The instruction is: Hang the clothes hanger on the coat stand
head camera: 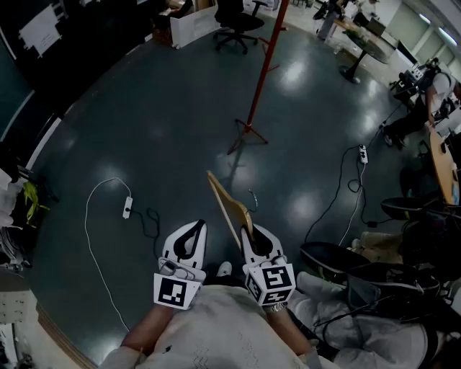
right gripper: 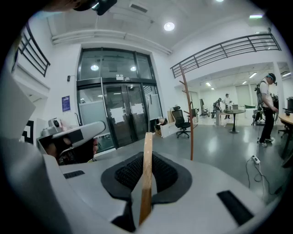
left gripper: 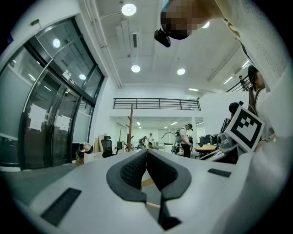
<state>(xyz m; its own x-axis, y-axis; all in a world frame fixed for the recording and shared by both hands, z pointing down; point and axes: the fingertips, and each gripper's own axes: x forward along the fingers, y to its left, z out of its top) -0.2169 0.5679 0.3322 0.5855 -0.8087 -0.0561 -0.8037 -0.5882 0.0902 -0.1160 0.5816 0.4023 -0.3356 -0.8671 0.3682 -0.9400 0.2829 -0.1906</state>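
Right gripper: my jaws are clamped on the wooden clothes hanger. Its bar stands edge-on between the dark pads and pokes out past them toward 12 o'clock. From the head view the wooden arm angles off to 11 o'clock, and the metal hook shows at 12 o'clock of the jaw tips.

Left gripper: my jaws are pressed together with nothing between them. It sits just beside the right one, at its 9 o'clock.

Coat stand: a red pole, upright on the dark floor, at 12 o'clock and well apart from both grippers. The hanger is not yet on it.

An office chair stands beyond the stand at 11 o'clock. A white power strip with its cable lies at 10 o'clock of the left gripper.
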